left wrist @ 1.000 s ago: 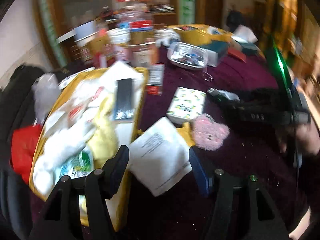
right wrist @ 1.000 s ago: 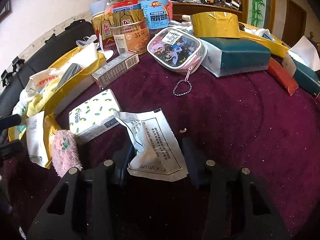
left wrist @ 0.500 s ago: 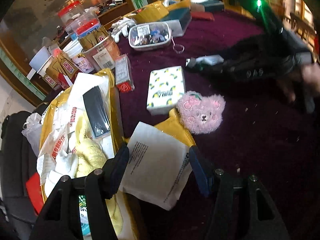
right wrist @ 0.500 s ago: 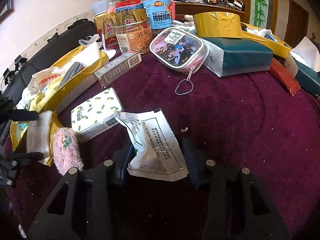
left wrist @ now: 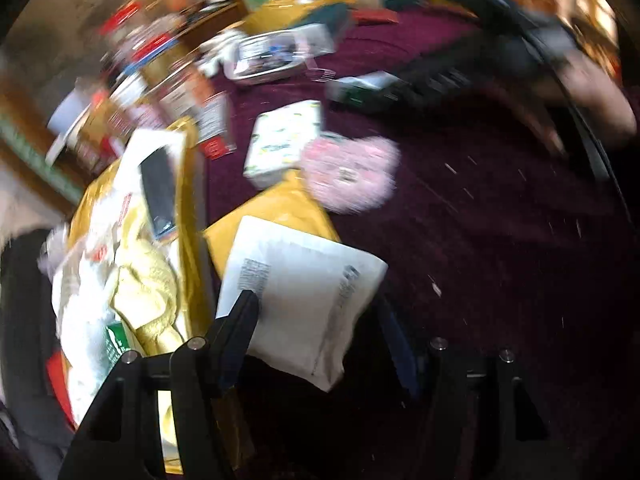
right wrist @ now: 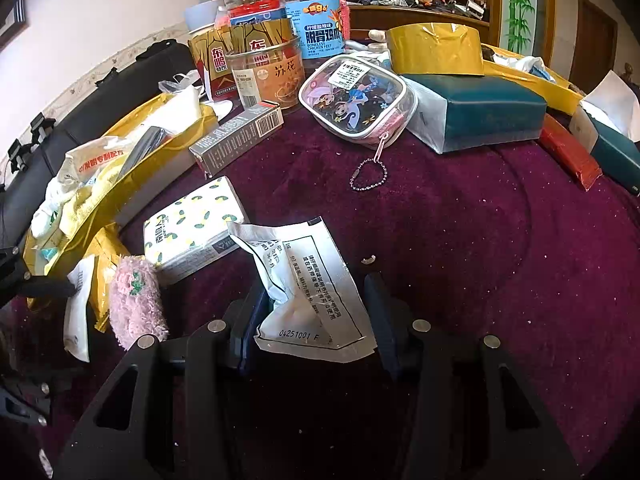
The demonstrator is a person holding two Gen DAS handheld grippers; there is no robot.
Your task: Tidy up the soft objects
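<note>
The left gripper (left wrist: 316, 304) is standing wide around a flat white paper packet with printed text (left wrist: 308, 280). One finger is lying against the packet's edge, but motion blur is hiding whether the other pad is pressing, so I cannot tell if this is a grip. The right gripper (right wrist: 314, 286) is standing narrower, pinching a crumpled white printed sachet (right wrist: 308, 280) that is buckling between its pads.

Taking the lemon-print tissue pack (right wrist: 192, 228) on the plum-coloured table (right wrist: 480, 260) as the landmark, the sachet is lying just on its near right side. The packet is lying on its near left side, resting on a yellow padded envelope (left wrist: 280, 204). A fluffy pink plush bear face (left wrist: 348, 172) is sitting just beside the pack's near corner, between the two grippers.

The open gold-sided box (left wrist: 192, 240), already holding cloths and bags, is stretching along the pack's left side, with its long axis running away from the person.

The coming move is probably turning on that box. It is lying directly to the left of the left gripper, whose outer finger is almost at the box wall, while the right gripper is sitting well apart on the far side of the pack. So the left hand is looking the nearer one for dropping the packet in, with the plush waiting within reach of either hand.
</note>
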